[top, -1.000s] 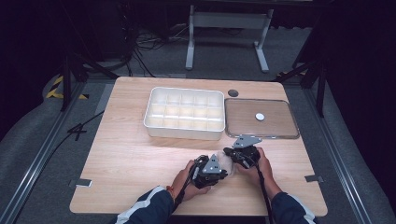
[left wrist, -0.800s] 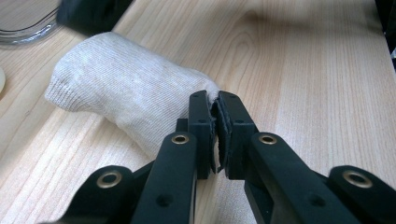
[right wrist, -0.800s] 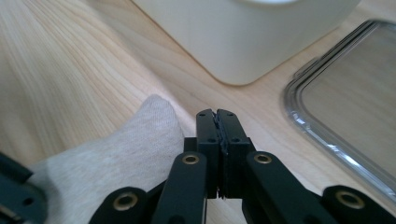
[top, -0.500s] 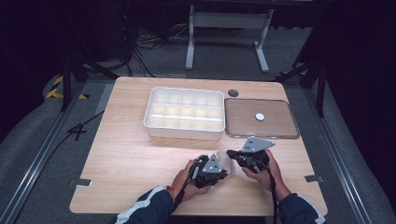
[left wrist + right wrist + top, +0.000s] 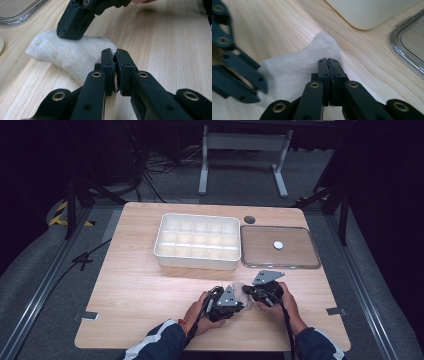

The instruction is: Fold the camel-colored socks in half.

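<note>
Background items on table
White tray (image 5: 197, 255) at 12 o'clock; clear lid (image 5: 280, 263) at 2 o'clock, white disc (image 5: 278, 245) on it.

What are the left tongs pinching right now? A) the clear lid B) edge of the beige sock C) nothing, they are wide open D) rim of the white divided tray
B: in the left gripper view the left tongs are shut on a fold of the sock, which lies on the table between both hands.
</note>
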`<state>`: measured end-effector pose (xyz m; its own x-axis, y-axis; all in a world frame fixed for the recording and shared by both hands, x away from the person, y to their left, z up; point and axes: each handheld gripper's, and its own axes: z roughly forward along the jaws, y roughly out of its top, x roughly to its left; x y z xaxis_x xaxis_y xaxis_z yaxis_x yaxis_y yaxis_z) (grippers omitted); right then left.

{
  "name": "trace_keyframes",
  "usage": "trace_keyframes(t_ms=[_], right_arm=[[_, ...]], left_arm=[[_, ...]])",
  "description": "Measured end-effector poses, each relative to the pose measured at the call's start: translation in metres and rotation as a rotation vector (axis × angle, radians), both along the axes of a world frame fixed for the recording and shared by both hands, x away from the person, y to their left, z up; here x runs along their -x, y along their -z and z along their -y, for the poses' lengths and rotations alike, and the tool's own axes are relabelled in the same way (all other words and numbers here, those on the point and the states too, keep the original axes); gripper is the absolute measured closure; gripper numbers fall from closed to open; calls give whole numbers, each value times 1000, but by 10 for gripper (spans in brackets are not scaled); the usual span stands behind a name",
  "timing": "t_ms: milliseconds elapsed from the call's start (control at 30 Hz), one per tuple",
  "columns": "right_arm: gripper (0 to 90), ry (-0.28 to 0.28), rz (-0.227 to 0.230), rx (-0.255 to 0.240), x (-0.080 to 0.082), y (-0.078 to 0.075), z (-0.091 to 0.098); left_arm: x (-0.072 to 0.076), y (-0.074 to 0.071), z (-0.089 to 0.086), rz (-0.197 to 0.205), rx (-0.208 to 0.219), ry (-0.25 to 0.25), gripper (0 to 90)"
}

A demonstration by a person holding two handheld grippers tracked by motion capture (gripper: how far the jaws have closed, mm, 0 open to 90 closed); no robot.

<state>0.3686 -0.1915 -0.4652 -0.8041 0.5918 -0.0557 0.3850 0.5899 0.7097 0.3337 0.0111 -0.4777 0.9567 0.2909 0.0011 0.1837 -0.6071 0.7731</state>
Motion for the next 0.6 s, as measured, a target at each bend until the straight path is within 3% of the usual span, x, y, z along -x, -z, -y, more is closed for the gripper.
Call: trace_keyframes(t_ms=[33, 100, 333, 600], right_arm=[[894, 15, -2, 13, -1, 1, 1], [894, 26, -23, -18, -4, 3, 5], [894, 54, -18, 33, -7, 6, 9], [804, 81, 0, -23, -7, -2, 19]], left_arm=[[0, 0, 0, 0, 1, -1, 848], [0, 0, 0, -1, 0, -1, 848], [0, 0, 0, -4, 2, -2, 848], [0, -1, 0, 3, -5, 2, 847]])
